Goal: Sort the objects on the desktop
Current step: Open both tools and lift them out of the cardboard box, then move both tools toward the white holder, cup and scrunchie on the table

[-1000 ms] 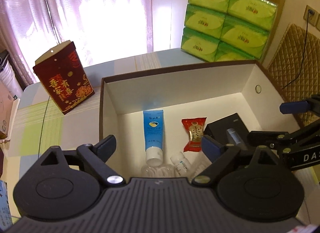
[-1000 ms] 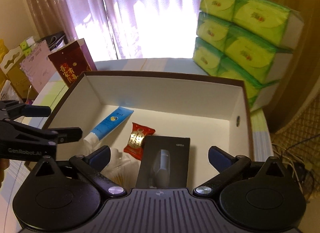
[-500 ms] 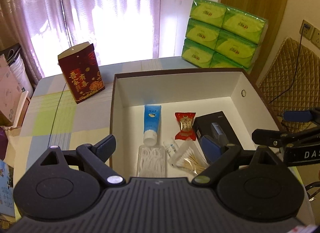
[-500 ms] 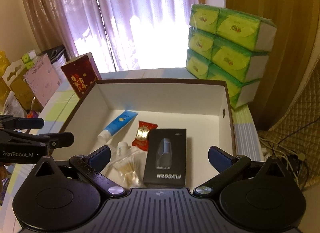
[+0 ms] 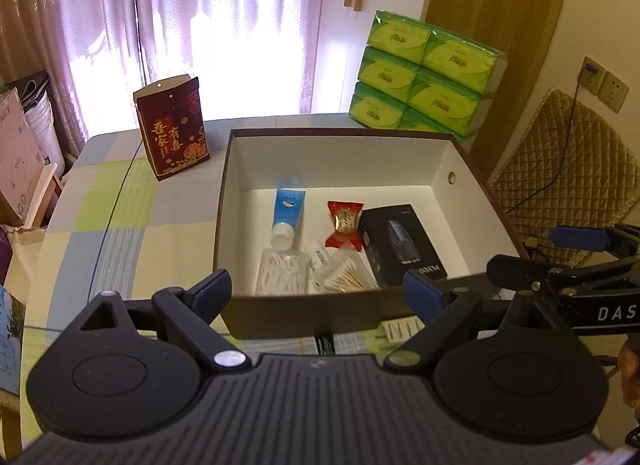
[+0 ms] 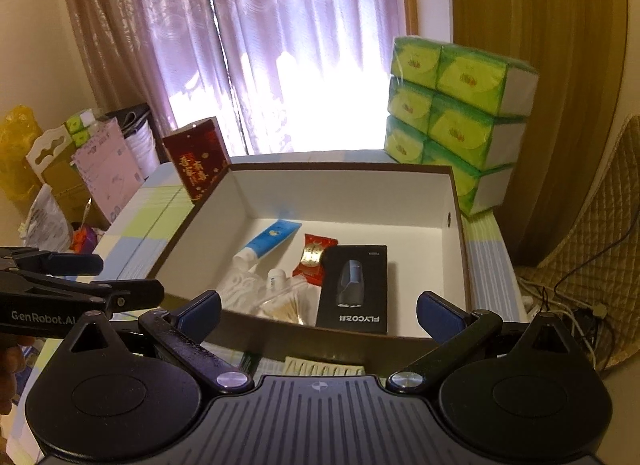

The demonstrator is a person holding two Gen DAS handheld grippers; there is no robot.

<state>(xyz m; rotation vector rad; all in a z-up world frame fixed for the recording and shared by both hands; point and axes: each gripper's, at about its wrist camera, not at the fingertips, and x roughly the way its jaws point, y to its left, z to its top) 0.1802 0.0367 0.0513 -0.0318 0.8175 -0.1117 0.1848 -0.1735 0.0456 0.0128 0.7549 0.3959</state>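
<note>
A brown box with a white inside (image 5: pixel 424 169) (image 6: pixel 360 193) stands on the table. In it lie a blue tube (image 5: pixel 289 217) (image 6: pixel 267 241), a red candy (image 5: pixel 344 221) (image 6: pixel 316 259), a black FLYCO box (image 5: pixel 400 245) (image 6: pixel 356 289), a small bottle (image 5: pixel 318 259), a bag of cotton swabs (image 5: pixel 346 275) (image 6: pixel 284 307) and a clear packet (image 5: pixel 278 271). My left gripper (image 5: pixel 318 297) is open and empty, before the box's near wall. My right gripper (image 6: pixel 320 311) is open and empty, also at the near wall. The right gripper shows in the left wrist view (image 5: pixel 560 253).
A dark red gift box (image 5: pixel 172 131) (image 6: pixel 196 157) stands at the far left of the table. Stacked green tissue packs (image 5: pixel 424 73) (image 6: pixel 456 105) stand behind the box. A small blister strip (image 6: pixel 324 367) lies in front of the box. A padded chair (image 5: pixel 568 169) is at the right.
Both grippers have drawn back and up from over the box, so the whole box and its near wall now show. Both stay open and empty.
</note>
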